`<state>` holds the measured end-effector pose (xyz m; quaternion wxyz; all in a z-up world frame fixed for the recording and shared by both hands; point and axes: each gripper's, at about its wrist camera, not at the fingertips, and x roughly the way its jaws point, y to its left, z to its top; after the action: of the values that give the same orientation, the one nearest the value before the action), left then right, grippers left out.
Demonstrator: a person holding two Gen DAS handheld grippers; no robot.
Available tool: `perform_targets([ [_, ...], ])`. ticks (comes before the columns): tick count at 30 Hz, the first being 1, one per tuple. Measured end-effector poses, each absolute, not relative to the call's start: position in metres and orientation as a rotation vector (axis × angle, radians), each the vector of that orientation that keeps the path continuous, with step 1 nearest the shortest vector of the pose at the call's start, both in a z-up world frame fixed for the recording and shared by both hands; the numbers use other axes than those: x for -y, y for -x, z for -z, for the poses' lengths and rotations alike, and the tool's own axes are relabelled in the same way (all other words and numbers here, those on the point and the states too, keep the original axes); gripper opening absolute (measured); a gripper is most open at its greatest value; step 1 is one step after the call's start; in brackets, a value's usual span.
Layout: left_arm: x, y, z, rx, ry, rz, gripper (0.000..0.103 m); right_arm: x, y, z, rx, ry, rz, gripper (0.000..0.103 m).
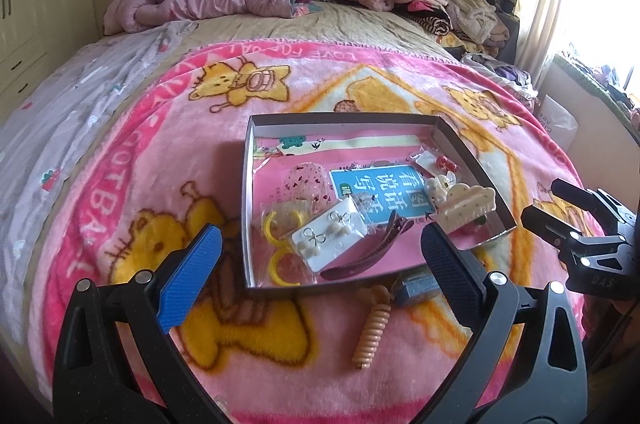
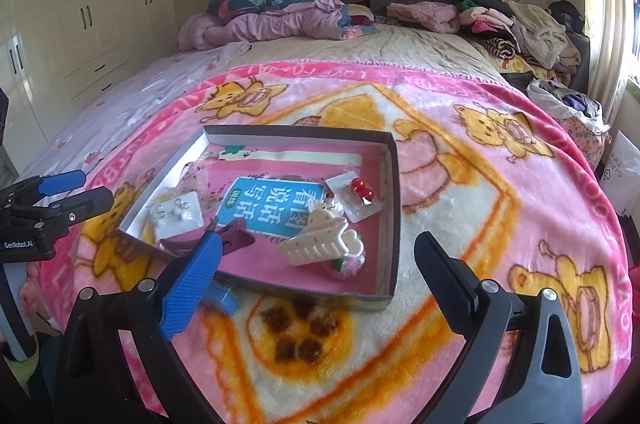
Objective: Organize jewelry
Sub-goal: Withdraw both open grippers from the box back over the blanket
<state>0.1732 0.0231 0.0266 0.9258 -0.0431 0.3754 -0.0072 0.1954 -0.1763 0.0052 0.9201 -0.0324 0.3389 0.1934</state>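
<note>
The left gripper [image 1: 320, 264] is hovering with its jaws spread wide and nothing between them, its blue-padded finger [image 1: 190, 278] hanging over the pink cartoon blanket [image 1: 132, 152] just left of the shallow cardboard box [image 1: 248, 208]. Just ahead of that gripper, inside the box, a packet of yellow hoop earrings [image 1: 280, 244] is lying against the near left wall, a white card of pearl bow earrings [image 1: 329, 238] is overlapping it, and dark red hair clips [image 1: 368, 248] are sitting to the right of the card. Below the gap between the fingers, outside the box, an orange spiral hair tie [image 1: 372, 328] is resting on the blanket beside a small blue item [image 1: 416, 286] I cannot identify. Farther ahead and right, a cream claw clip [image 1: 468, 204] is leaning on a blue booklet [image 1: 376, 192], with red bead earrings [image 1: 444, 162] on a card behind it. The right gripper [image 2: 318, 284] is likewise gaping wide and empty, its fingers straddling the box's near edge, the claw clip lying just ahead between them.
</note>
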Motion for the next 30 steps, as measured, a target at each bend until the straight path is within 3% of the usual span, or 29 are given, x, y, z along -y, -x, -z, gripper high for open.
perform_targets([
  [30, -0.027, -0.122, -0.005, -0.806, 0.065, -0.008, 0.091, 0.168, -0.152, 0.007, -0.715, 0.096, -0.456, 0.094],
])
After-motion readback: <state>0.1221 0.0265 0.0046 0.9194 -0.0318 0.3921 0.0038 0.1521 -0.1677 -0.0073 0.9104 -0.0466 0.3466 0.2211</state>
